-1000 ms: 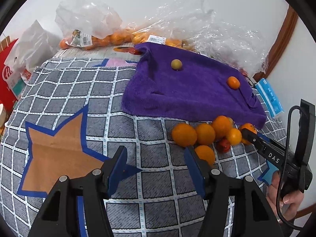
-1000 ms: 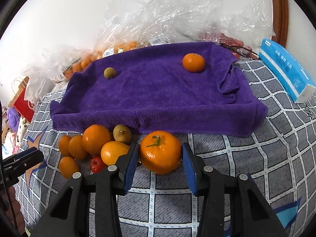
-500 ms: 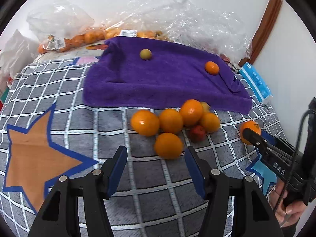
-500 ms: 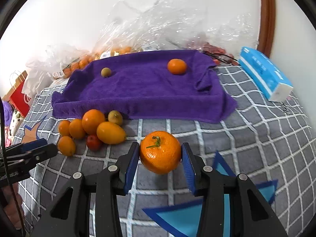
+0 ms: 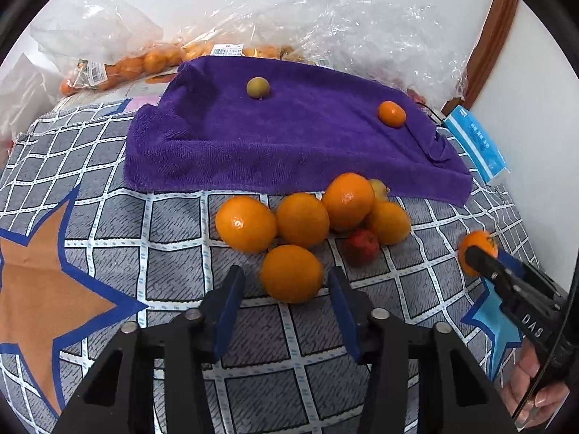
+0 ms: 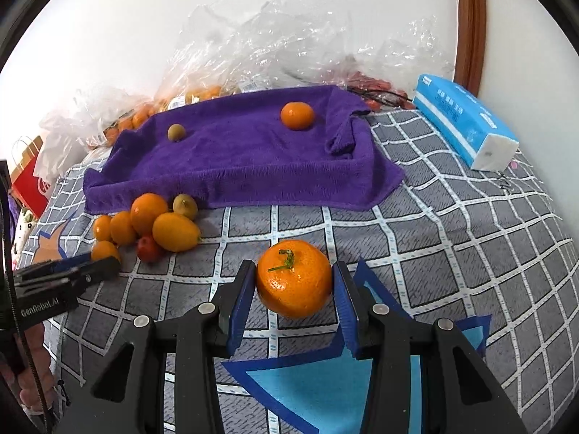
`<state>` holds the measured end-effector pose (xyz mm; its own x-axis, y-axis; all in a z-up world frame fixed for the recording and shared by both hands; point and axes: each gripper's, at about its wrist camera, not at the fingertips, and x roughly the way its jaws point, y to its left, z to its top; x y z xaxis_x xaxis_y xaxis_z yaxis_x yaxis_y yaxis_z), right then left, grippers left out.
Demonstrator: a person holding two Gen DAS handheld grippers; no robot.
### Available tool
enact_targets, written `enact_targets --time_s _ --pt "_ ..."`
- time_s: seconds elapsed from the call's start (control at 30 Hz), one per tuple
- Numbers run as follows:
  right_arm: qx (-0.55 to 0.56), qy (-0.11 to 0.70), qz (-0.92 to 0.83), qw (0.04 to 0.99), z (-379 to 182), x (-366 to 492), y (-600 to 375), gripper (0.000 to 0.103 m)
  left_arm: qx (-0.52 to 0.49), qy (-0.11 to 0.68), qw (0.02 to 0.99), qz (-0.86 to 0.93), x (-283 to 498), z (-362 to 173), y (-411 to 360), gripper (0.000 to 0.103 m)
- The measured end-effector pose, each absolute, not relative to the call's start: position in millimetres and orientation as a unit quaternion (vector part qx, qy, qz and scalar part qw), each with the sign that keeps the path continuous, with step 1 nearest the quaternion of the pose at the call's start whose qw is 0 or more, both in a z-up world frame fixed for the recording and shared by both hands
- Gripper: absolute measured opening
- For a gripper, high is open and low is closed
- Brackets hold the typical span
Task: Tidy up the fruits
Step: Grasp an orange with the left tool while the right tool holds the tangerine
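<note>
The right gripper (image 6: 295, 284) had a stemmed mandarin (image 6: 294, 277) pinched between its blue pads, both pads pressed flat against the fruit's sides, and held it over the checked cloth (image 6: 452, 224) that covered the surface, near a light-blue star printed on it.

The left gripper (image 5: 286, 291) pointed down at the near end of a loose pile of fruit. Its jaws had just been closing in, and a round orange (image 5: 291, 273) sat between them, yet a sliver of cloth showed on either side of it, so the pads were not pressing on it.

Behind that orange lay the rest of the pile, touching one another: three more oranges (image 5: 302, 220), an oval yellow-orange fruit (image 5: 389, 222), a small red fruit (image 5: 361, 247) and a yellowish-green one (image 6: 185, 206) tucked against the edge of the purple towel (image 5: 289, 144).

The towel was spread beyond the pile, rumpled at its corners. On it rested a small green fruit (image 5: 258, 87) towards the far left and a small orange (image 5: 391, 114) towards the far right, well apart from each other.

Crumpled clear plastic bags (image 5: 325, 25) lay along the wall behind the towel, some with more oranges inside. A blue tissue pack (image 6: 463, 123) lay to the right of the towel.
</note>
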<state>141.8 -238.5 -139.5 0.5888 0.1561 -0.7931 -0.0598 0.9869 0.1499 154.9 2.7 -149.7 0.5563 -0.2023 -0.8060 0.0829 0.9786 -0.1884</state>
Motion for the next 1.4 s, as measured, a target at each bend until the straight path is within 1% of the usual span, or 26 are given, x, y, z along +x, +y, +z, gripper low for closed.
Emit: enact_targets --time_s 0.03,0.27,0.57,0.93,1.07,1.4 --pt "0.050 0.449 0.061 0.890 -142.1 141.3 -237.7 0.043 -0.066 0.460 0.882 -0.080 154.6 -149.9 2.8 0.036" --pt "0.043 0.435 0.059 0.897 -146.8 139.5 -234.4 0.044 -0.063 0.429 0.897 -0.078 149.0 -152.2 1.7 0.036" --pt "0.122 0.442 0.083 0.885 -152.3 142.5 -256.9 0.043 -0.068 0.421 0.902 -0.071 147.9 -153.0 1.5 0.036" --pt "0.066 0.434 0.074 0.895 -146.4 137.6 -239.4 0.043 -0.070 0.426 0.899 -0.068 145.4 -151.2 2.2 0.035" --pt "0.083 0.440 0.083 0.891 -141.9 135.4 -240.0 0.043 -0.085 0.426 0.898 -0.070 140.7 -147.1 6.7 0.035" --pt "0.047 0.406 0.077 0.909 -99.3 134.1 -227.9 0.043 -0.103 0.413 0.903 -0.055 129.4 -114.3 22.9 0.035"
